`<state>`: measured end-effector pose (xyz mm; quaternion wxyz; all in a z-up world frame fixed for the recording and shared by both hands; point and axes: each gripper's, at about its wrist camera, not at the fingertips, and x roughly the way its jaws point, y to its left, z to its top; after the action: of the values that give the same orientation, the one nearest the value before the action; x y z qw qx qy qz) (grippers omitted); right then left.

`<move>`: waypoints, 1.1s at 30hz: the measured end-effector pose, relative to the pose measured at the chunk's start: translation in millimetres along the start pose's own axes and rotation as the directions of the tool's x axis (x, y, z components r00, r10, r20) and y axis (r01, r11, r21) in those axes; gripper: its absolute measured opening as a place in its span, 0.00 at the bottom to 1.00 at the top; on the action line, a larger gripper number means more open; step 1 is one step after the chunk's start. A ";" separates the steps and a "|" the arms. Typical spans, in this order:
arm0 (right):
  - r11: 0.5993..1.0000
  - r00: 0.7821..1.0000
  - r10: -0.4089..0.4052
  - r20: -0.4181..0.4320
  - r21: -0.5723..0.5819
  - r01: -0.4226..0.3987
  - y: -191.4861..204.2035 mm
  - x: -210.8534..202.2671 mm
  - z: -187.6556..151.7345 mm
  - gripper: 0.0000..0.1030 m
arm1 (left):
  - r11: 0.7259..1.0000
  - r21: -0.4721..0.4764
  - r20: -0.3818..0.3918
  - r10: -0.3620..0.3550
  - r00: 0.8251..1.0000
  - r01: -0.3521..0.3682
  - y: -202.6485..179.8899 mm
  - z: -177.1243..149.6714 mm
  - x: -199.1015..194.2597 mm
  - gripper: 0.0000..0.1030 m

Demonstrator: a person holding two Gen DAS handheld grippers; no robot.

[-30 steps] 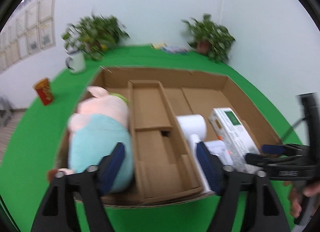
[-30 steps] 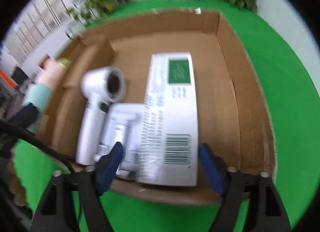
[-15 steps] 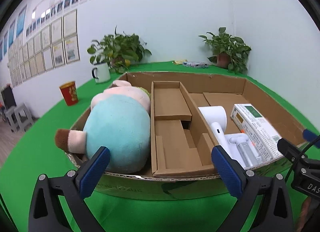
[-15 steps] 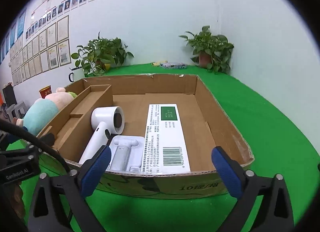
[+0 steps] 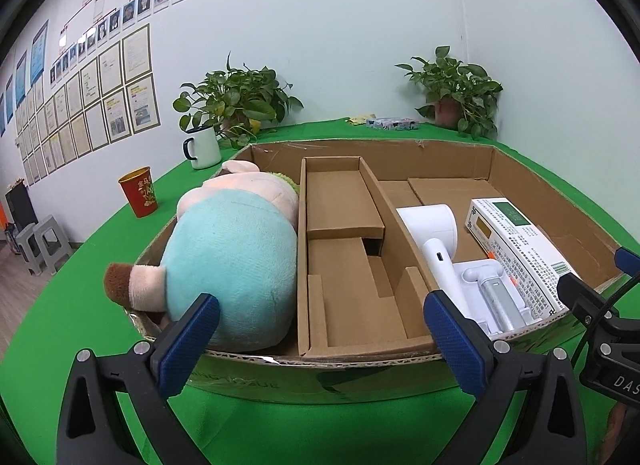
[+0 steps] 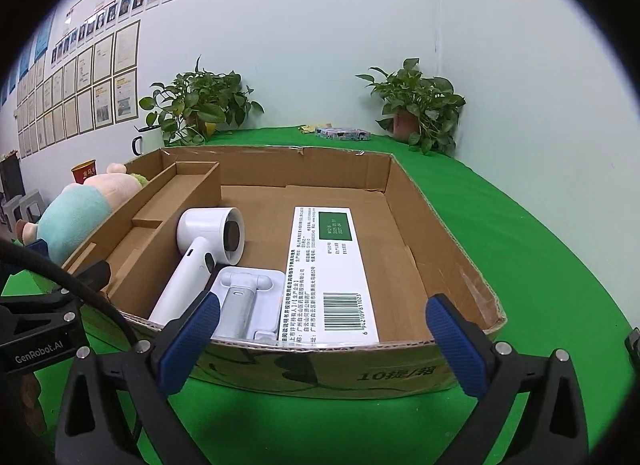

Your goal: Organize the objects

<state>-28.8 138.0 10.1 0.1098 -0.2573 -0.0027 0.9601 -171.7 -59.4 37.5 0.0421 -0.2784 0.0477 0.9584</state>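
A shallow cardboard box (image 5: 400, 151) (image 6: 404, 189) sits on the green table. It holds a teal and pink plush pig (image 5: 236, 253) (image 6: 76, 213) at the left, a cardboard insert (image 5: 348, 249) in the middle, a white hair dryer (image 5: 436, 233) (image 6: 200, 249), a white tray with a grey handheld device (image 5: 496, 297) (image 6: 244, 297), and a white medicine box with a green label (image 5: 520, 241) (image 6: 332, 265). My left gripper (image 5: 324, 345) is open and empty, in front of the box's near wall. My right gripper (image 6: 324, 345) is open and empty, also in front of the near wall.
A white mug (image 5: 202, 147) and a red cup (image 5: 140, 193) stand on the table left of the box. Two potted plants (image 5: 236, 105) (image 5: 456, 91) stand at the back by the wall. A flat patterned packet (image 6: 342, 133) lies at the back.
Both grippers pulled back and lowered from above the box to in front of its near wall, and their jaws opened wider. The objects in the box have not moved.
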 end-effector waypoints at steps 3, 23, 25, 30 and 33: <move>1.000 1.000 0.000 0.000 0.000 0.000 0.0 0.1 -0.1 0.99 | 1.000 0.001 0.000 0.000 1.000 0.000 -0.7 0.1 0.8 1.00; 1.000 1.000 0.009 0.002 0.005 -0.009 -1.1 -1.4 0.0 0.99 | 1.000 -0.004 -0.002 -0.003 1.000 0.003 -0.7 0.2 3.5 1.00; 1.000 1.000 0.008 0.002 0.004 -0.008 -0.9 -1.3 0.0 0.99 | 1.000 -0.004 -0.002 -0.003 1.000 0.003 -0.7 0.2 3.6 1.00; 1.000 1.000 0.002 0.001 0.000 -0.002 -0.3 -1.6 0.0 0.99 | 1.000 -0.004 -0.003 -0.002 1.000 0.002 -1.3 0.2 4.0 1.00; 1.000 1.000 0.002 0.000 -0.001 -0.002 -0.2 -2.0 -0.2 0.99 | 1.000 -0.004 -0.003 -0.001 1.000 0.001 -1.5 0.1 3.9 1.00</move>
<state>-26.9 137.8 10.9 0.1089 -0.2571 -0.0030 0.9602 -174.9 -57.7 35.5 0.0421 -0.2797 0.0457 0.9581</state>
